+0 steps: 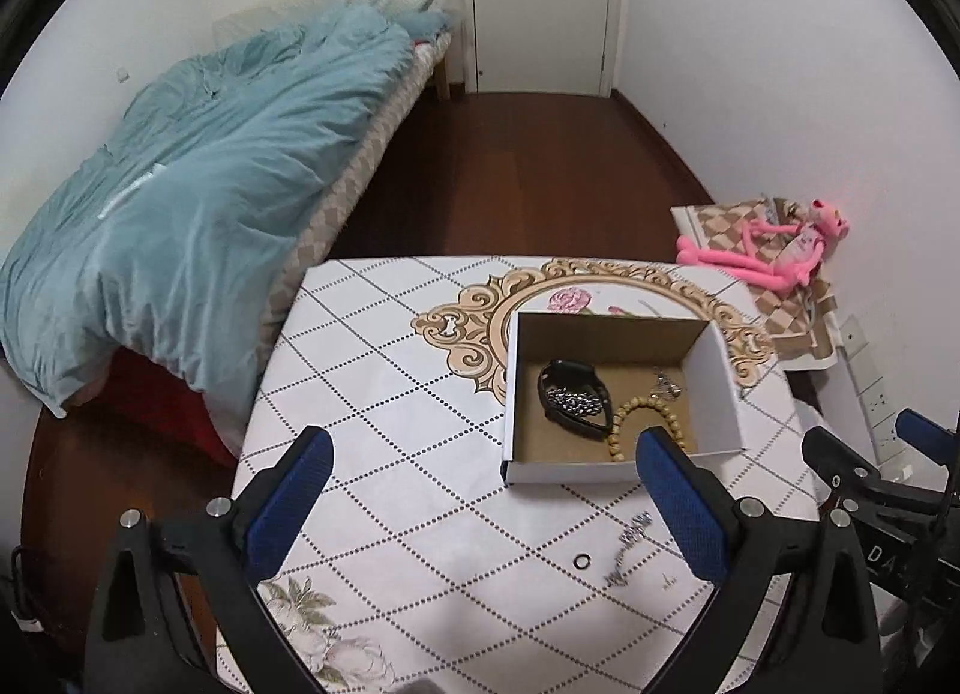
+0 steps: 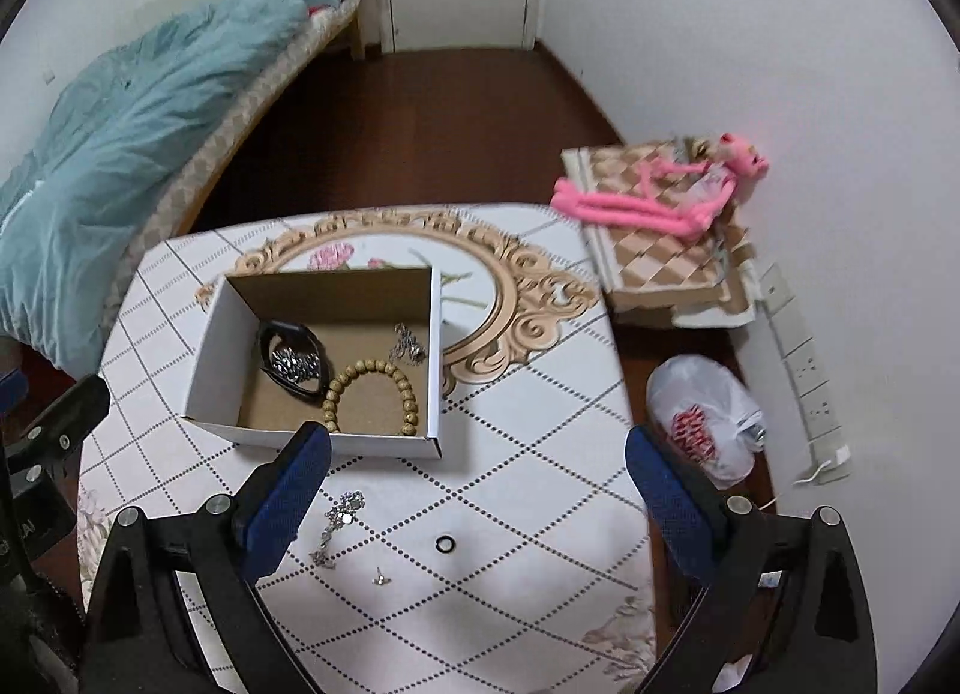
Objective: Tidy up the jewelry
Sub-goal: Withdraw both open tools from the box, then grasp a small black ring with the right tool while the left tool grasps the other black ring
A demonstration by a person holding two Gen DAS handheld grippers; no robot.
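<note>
Both tools released: left tool (image 1: 483, 505) and right tool (image 2: 477, 499) hover spread over the worktop (image 2: 540, 454). Three pieces lie loose below the right tool, short of the box (image 2: 312, 442): chain (image 2: 339, 526), ring (image 2: 445, 543), stud (image 2: 379, 577). Take the chain first; pinch its bunched middle, lift clear of the box's near wall, then release.

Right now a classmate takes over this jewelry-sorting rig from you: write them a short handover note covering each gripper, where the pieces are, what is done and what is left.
Left gripper: open, holding nothing, above the table's near side.
Right gripper: open, holding nothing, above the loose pieces.
In the cardboard box: black watch band with a silver chain lying on it, wooden bead bracelet, another small silver piece.
Done: those four are in the box.
Left on the tablecloth, in front of the box: silver bracelet, black ring, small stud earring. Probably move each into the box.
</note>
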